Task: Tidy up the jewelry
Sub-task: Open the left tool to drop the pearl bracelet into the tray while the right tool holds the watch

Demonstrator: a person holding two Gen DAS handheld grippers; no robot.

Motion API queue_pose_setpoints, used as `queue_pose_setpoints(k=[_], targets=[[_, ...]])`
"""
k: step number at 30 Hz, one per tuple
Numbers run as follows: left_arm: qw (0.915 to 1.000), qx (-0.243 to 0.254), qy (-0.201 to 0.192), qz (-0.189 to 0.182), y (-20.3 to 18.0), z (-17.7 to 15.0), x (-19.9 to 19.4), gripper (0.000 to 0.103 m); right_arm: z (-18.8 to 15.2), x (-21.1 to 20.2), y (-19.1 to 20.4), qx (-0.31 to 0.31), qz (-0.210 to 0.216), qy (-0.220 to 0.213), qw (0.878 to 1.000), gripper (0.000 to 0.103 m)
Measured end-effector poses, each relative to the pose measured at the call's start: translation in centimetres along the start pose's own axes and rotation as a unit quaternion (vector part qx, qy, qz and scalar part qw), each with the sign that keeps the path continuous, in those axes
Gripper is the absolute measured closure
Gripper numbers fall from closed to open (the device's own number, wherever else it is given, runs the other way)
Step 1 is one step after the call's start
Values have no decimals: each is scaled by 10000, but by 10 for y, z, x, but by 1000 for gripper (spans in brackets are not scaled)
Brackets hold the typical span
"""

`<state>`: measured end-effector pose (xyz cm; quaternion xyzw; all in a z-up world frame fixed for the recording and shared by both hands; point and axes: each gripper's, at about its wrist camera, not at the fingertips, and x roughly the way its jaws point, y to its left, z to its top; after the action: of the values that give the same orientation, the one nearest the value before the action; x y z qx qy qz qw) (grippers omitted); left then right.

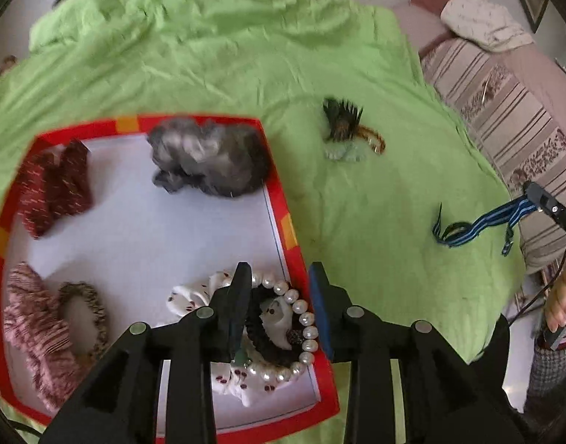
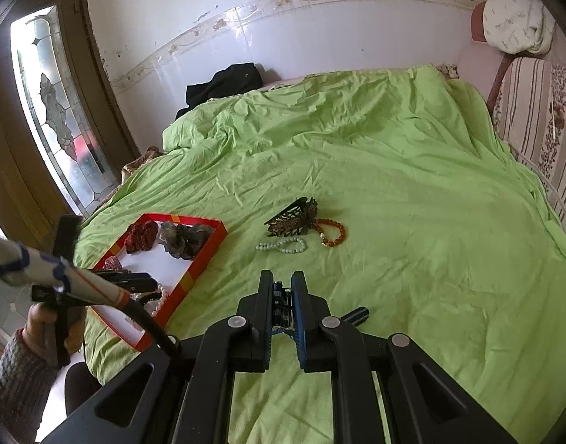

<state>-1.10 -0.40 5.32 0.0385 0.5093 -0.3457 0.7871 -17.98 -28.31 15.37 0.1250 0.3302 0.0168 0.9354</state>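
A red-rimmed box (image 1: 279, 199) with a white floor lies on the green bedspread. In it are a grey scrunchie (image 1: 208, 162), a dark red one (image 1: 53, 188), a pink one (image 1: 34, 329), a white scrunchie and a pearl bracelet (image 1: 301, 318). My left gripper (image 1: 281, 277) is open above the pearl bracelet, at the box's right rim. My right gripper (image 2: 283, 288) is shut on a blue striped strap (image 1: 479, 222), held above the bed. A dark hair claw (image 2: 294, 218), an amber bead bracelet (image 2: 332, 231) and a pale bead bracelet (image 2: 283, 247) lie on the bedspread.
The green bedspread (image 2: 412, 203) covers the bed. A striped sofa (image 2: 542, 118) with a white cushion stands to the right. A black garment (image 2: 223, 83) lies at the far wall. A glazed door is on the left.
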Motion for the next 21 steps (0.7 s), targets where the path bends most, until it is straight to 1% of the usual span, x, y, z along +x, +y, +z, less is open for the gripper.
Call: queue_pose_setpoints(k=[1,2,3,4,5,7,12,15,16,18,20,21], targets=[[9999,51,113,-36,0,-1,5,73,0,0,0,2,2,0,10000,92],[9997,118,192,-68,-2,-1,8,76,0,1,-1,17,14,-1,10000,92],[9996,164,212,-62,-4,-1,9,82,-1,1,-1,27,17,0,10000,92],[9995,242,211,-67,-7,-3,8,101,-1,2,-1,38,19,0,10000,92],[9994,259,198,-85,-9,-3,6,103,-2,2,-2,55,19,1,10000,92],[9998,186,22,-110,-10,-2,-3,103,-2,3,-2,75,29,5,10000,92],[9982,-33,-454,-401,-8,2,-38,103,-1,3,3,17,65,-12,10000,92],[9983,-36,-516,-266,-7,5,-48,103,0,3,7,-39,92,-9,9999,92],[9984,-64,-502,-231,-4,6,-47,102,-1,4,8,-38,99,-2,9999,92],[9992,-73,-359,-162,4,10,-39,96,-2,5,8,-4,127,17,9999,92],[9998,-105,-161,-89,16,10,-25,68,-3,6,9,15,146,37,9999,92],[9999,-90,-132,-50,20,10,-21,66,-3,6,10,2,145,46,9999,92]])
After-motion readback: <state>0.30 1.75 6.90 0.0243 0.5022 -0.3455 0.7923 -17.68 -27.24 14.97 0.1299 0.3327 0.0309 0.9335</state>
